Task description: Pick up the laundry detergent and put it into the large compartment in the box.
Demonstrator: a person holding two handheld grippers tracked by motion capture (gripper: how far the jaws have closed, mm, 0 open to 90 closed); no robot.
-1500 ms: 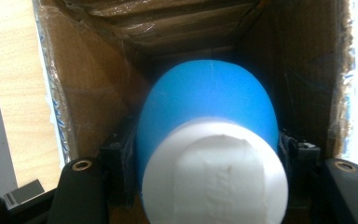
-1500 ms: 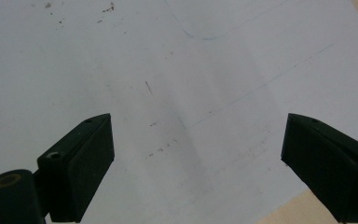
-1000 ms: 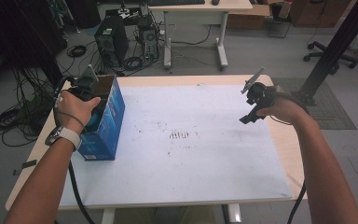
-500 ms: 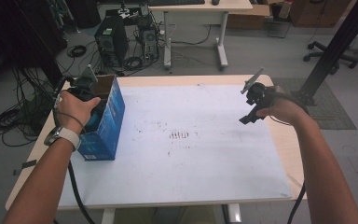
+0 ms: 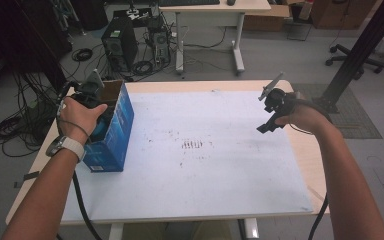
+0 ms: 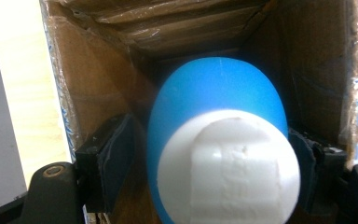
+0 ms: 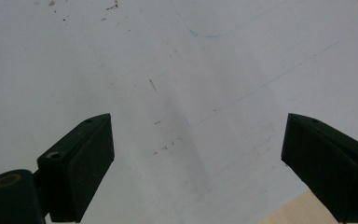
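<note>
A blue bottle (image 6: pixel 214 98) with a white cap (image 6: pixel 228 168) lies inside an open blue cardboard box (image 5: pixel 117 137) at the table's left side. My left gripper (image 6: pixel 214 144) reaches down into that box; its jaws have just been opening and now stand a little off the bottle on both sides, with the bottle between them. A hand covers that gripper in the high view. Over the right part of the white sheet (image 5: pixel 220 165), my right gripper (image 5: pixel 266 122) (image 7: pixel 198 140) hovers open with nothing between its jaws.
The white sheet covers most of a wooden table (image 5: pixel 310 155), and its middle bears small dark marks (image 5: pixel 194 145). Beyond the far edge stand a computer tower (image 5: pixel 122 47), floor cables (image 5: pixel 15 125) and another desk (image 5: pixel 215 7).
</note>
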